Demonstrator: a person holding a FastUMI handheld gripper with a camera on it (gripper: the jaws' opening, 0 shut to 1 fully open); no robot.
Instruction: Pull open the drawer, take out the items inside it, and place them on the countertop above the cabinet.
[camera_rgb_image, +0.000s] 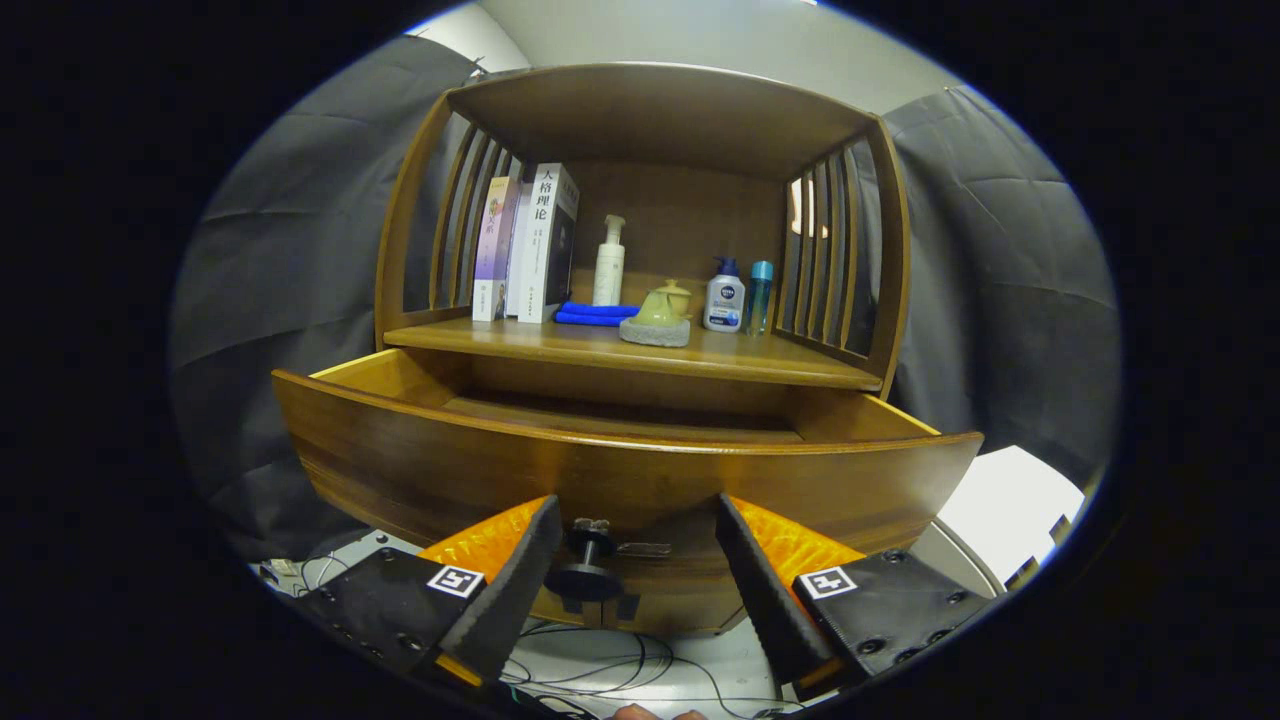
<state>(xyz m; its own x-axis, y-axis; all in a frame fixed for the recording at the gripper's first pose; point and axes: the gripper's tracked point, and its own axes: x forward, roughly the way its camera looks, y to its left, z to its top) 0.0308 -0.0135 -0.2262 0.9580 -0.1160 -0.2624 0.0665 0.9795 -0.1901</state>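
The gripper (635, 545) stands wide around the pulled-out drawer (620, 480)'s knob (588, 562); a book (545, 240) at the countertop (640, 352)'s left edge reads 人格理论

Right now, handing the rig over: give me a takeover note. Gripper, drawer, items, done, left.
Gripper: open, fingers either side of the drawer knob, neither pressing it.
Drawer: pulled out below the shelf. Its inside is hidden behind the drawer front, so I cannot tell what it holds.
Shelf holds books, pump bottles, a blue cloth and a small teapot.
Done: drawer open.
Left: lift up, look inside, move the items up to the countertop.
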